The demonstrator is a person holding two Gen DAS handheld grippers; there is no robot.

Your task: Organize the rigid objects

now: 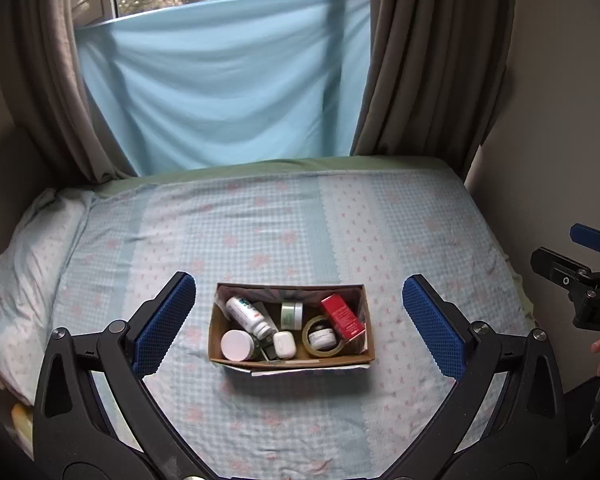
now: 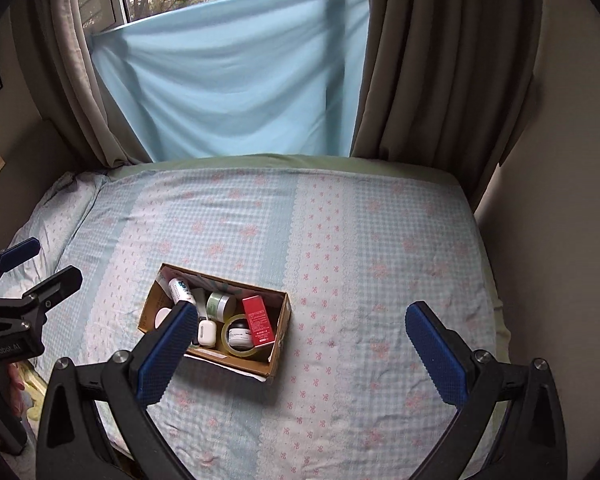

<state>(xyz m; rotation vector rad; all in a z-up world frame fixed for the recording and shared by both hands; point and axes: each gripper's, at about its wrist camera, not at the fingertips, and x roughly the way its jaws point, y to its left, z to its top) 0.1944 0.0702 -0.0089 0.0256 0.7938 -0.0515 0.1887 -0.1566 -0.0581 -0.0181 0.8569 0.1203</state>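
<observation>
A brown cardboard box [image 1: 236,360] sits on the bed, also in the right wrist view [image 2: 280,344]. It holds a white bottle [image 1: 247,315], a white-lidded jar [image 1: 236,345], a green jar [image 1: 291,314], a red carton [image 1: 342,316], a tape roll [image 1: 323,337] around a small jar, and a white earbud case [image 1: 285,344]. My left gripper [image 1: 298,320] is open and empty, above the bed with the box between its fingers. My right gripper [image 2: 300,344] is open and empty, to the right of the box; it also shows at the left wrist view's right edge [image 1: 580,256].
The bed has a blue checked sheet [image 2: 360,248] with pink flowers. A pillow [image 1: 24,280] lies at the left. A blue cloth [image 1: 228,92] and brown curtains [image 1: 428,60] hang behind the bed. A wall stands at the right.
</observation>
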